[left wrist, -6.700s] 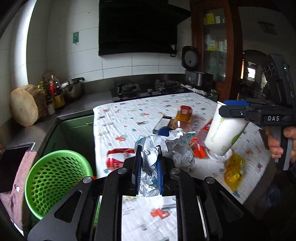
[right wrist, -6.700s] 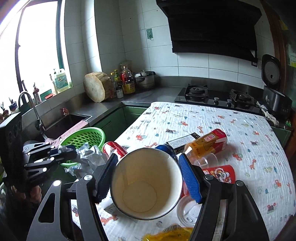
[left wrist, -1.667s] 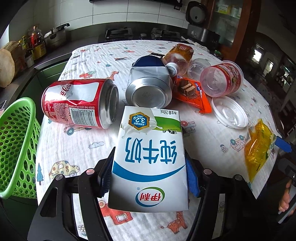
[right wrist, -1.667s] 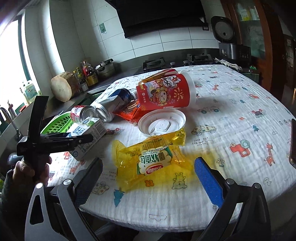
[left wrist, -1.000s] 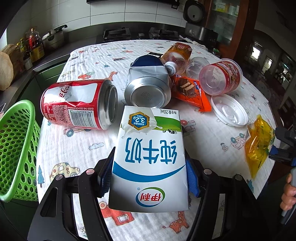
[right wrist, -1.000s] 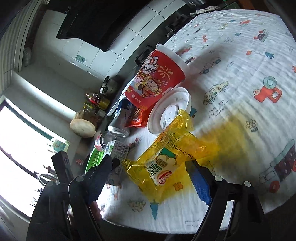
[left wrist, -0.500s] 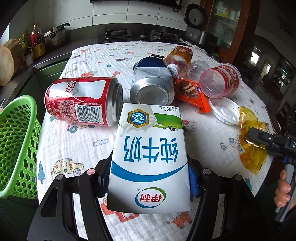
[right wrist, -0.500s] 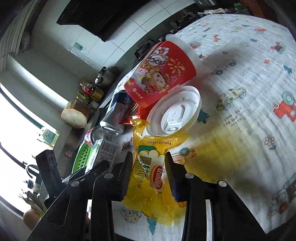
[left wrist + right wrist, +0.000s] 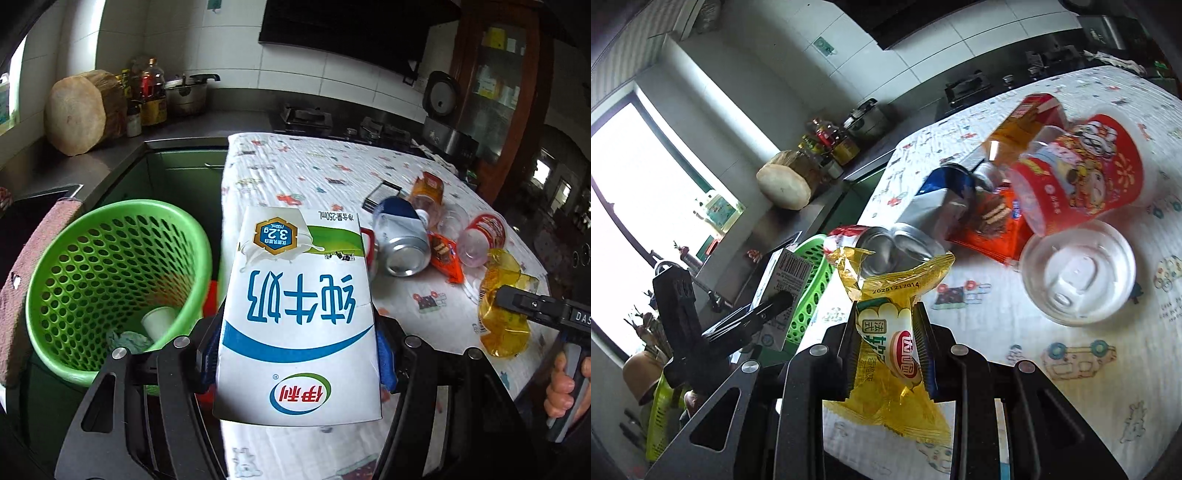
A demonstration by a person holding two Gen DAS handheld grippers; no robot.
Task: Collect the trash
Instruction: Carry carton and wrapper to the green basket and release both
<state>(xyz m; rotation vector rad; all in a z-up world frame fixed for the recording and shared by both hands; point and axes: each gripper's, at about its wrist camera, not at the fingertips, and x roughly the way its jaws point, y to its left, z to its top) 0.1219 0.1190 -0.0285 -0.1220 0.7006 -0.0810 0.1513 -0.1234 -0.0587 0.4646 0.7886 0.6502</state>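
My left gripper (image 9: 299,354) is shut on a white and blue milk carton (image 9: 299,314) and holds it above the table's left edge, just right of the green basket (image 9: 110,266). The basket holds a paper cup (image 9: 159,319) and crumpled paper. My right gripper (image 9: 888,343) is shut on a yellow snack wrapper (image 9: 886,339), lifted off the table; it also shows in the left wrist view (image 9: 502,314). On the table lie a silver can (image 9: 402,243), a red can (image 9: 846,234), an orange wrapper (image 9: 445,254), a red cup (image 9: 1078,177), a lid (image 9: 1078,273) and a bottle (image 9: 424,195).
The table (image 9: 295,173) has a patterned cloth. A counter (image 9: 110,147) with bottles, a pot and a wooden block runs behind the basket. A stove (image 9: 306,114) and a rice cooker (image 9: 443,99) stand at the back. A sink (image 9: 22,210) is at the far left.
My left gripper lifted the milk carton off the table and swung it left toward the basket. My right gripper closed on the yellow wrapper and raised it.
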